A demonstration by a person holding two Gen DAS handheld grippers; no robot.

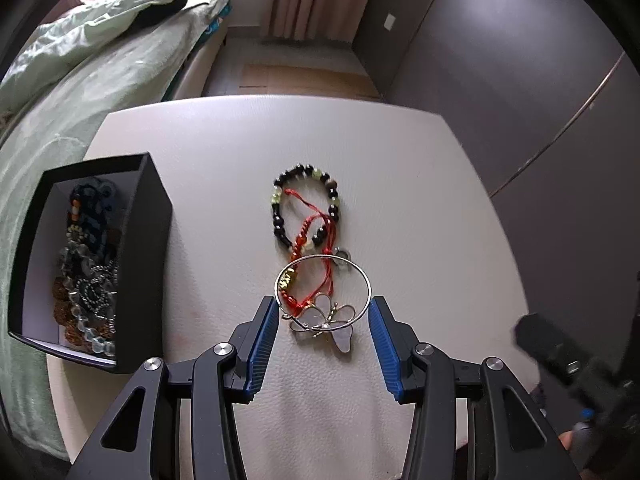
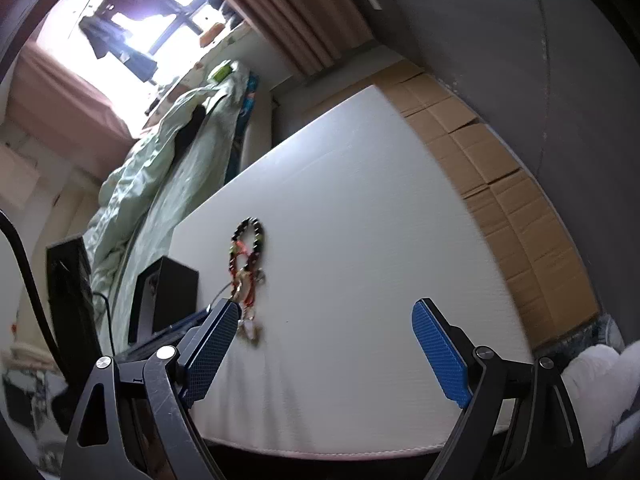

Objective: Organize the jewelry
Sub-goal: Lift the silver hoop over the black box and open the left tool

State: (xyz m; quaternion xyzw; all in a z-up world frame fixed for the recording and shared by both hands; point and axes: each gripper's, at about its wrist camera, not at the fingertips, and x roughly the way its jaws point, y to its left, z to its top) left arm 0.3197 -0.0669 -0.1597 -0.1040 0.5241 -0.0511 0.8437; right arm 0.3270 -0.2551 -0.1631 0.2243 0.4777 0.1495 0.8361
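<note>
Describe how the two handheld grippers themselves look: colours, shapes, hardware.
Both match. The left gripper and right gripper have black angular linkage arms with triangular cut-outs, joined by round silver pivot bolts. Each finger carries a flat blue ribbed pad. No sleeves or markings are visible.

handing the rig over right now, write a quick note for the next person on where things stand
Left gripper: open, empty, fingers either side of the wire bangle with the butterfly charm, not closed on it.
Right gripper: open, empty, off to the right above the white table.
Black box at the table's left edge already holds several beaded bracelets.
Left on the table, in one overlapping pile: the bangle, a red cord bracelet and a black bead bracelet. The cord lies across both, so lifting the bangle may drag it along.
To do: move these three into the box.
</note>
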